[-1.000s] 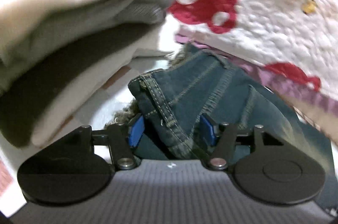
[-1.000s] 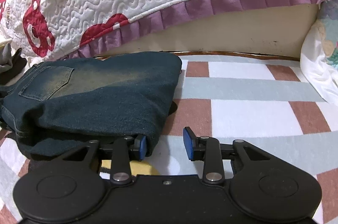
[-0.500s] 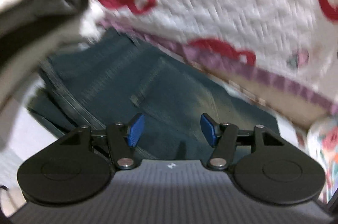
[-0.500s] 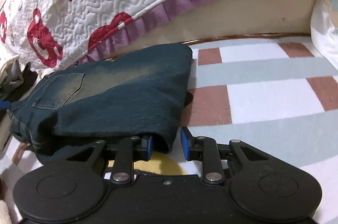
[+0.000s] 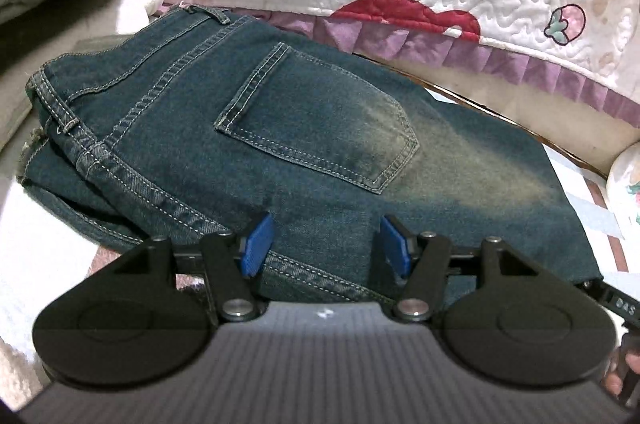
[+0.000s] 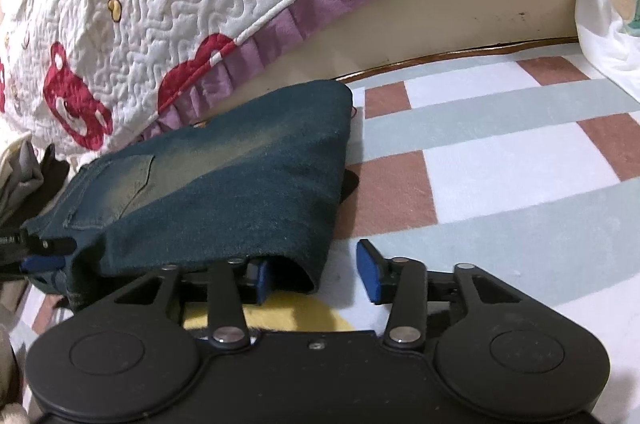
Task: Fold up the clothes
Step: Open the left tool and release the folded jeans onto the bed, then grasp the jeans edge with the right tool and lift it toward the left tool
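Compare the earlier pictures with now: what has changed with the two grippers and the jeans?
The left gripper swung from the waistband corner to over the back pocket, open throughout. The right gripper, closed on the near corner of the folded jeans, has just been opening; the corner lies loose between its jaws. The jeans stayed folded in place.

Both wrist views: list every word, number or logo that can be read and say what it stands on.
"B&S", uncertain, small: black plastic bar of the right claw at the left wrist view's right edge.
White text ending "AI", start cut off: black bar of the left claw at the right wrist view's left edge.
Small white logo, no letters: grey ribbed housing.
Folded dark blue denim jeans: no text.
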Motion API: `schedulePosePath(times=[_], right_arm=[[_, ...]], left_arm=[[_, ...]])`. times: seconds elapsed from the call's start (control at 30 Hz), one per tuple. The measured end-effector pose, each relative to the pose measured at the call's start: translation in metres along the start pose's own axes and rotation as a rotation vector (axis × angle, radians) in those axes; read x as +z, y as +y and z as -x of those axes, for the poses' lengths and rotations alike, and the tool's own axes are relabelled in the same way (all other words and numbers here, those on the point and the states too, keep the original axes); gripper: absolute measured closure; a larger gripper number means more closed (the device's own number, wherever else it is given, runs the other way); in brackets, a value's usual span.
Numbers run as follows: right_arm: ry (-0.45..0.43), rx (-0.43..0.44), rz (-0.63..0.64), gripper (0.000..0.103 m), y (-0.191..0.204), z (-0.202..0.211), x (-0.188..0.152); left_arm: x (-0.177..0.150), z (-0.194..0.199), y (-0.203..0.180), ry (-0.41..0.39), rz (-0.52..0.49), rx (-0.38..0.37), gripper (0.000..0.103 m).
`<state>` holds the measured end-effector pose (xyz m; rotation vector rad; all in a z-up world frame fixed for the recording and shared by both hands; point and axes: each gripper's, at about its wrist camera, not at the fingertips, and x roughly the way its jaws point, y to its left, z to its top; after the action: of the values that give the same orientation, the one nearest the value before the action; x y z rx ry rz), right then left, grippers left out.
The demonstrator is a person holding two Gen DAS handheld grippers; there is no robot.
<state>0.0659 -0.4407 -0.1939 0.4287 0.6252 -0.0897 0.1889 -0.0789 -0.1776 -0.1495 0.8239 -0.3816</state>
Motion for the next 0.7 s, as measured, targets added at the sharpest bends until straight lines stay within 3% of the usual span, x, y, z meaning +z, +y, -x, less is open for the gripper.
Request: schedulePosePath(times=[0.13, 0.17, 0.2, 0.23, 0.3, 0.37, 0.43, 0.57, 0.7], right_arm=[[0.008, 0.048, 0.101, 0.049, 0.012, -0.019, 0.009], [0.005, 0.055, 0.133, 0.054, 0.015, -0.021, 0.012], [-0.001, 0.060, 0.166, 0.075, 0.018, -0.022, 0.015], [-0.011, 0.052, 0.180, 0.086, 0.021, -0.022, 0.018], [-0.047, 0.072, 0.099, 0.093, 0.018, -0.012, 0.030], [-0.112, 0.108, 0.016, 0.094, 0.019, 0.005, 0.041], [-0.173, 0.143, 0.012, 0.094, 0.033, 0.023, 0.054], [-0.296, 0.215, 0.195, 0.094, 0.089, 0.053, 0.072], [-0.350, 0.285, 0.246, 0.094, 0.124, 0.075, 0.086]], left_arm=[[-0.003, 0.000, -0.001, -0.006, -0.025, -0.002, 0.042], [-0.004, 0.000, -0.002, -0.009, -0.037, -0.001, 0.042], [-0.004, 0.000, -0.003, -0.012, -0.049, 0.000, 0.042], [-0.005, 0.000, -0.004, -0.015, -0.061, 0.001, 0.042], [-0.007, 0.001, -0.006, -0.023, -0.097, 0.003, 0.042], [-0.009, 0.001, -0.009, -0.024, -0.140, 0.006, 0.043], [-0.010, 0.002, -0.013, -0.016, -0.186, 0.008, 0.043], [-0.007, 0.007, -0.017, 0.026, -0.224, -0.014, 0.051], [-0.003, 0.018, -0.017, 0.059, -0.168, -0.126, 0.065]])
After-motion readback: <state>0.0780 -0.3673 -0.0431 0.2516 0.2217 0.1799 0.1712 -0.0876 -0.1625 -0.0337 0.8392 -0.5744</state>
